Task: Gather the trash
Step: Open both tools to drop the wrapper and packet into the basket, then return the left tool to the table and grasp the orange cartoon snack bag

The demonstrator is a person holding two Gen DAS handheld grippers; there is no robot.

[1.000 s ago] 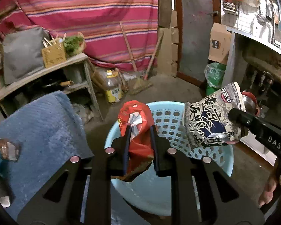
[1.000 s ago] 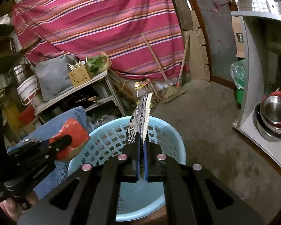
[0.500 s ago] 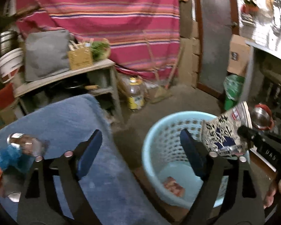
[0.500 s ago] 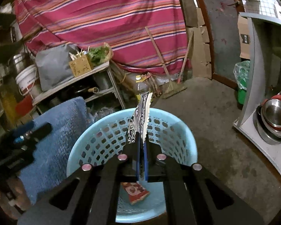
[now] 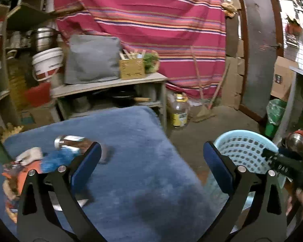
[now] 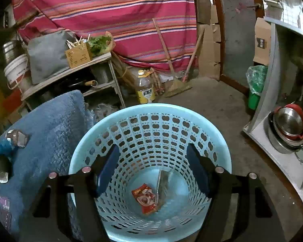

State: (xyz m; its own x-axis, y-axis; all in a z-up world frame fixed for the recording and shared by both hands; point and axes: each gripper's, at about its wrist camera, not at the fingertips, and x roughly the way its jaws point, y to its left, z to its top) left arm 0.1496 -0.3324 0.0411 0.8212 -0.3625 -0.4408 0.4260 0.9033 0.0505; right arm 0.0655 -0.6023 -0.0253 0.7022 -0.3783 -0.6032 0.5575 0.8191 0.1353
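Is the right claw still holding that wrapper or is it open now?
Open. The right claw has its jaws spread wide above the blue basket, nothing between them. The grey wrapper lies at the bottom beside the red packet.

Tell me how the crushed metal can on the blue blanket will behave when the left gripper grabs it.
The crushed can looks dented and flattened, so it is probably light and unlikely to roll far. Its shiny metal skin may slip between the pads and crumple further under a firm squeeze. Lying on the soft blue blanket, it may sink or shift when the left gripper, now open, nudges it.
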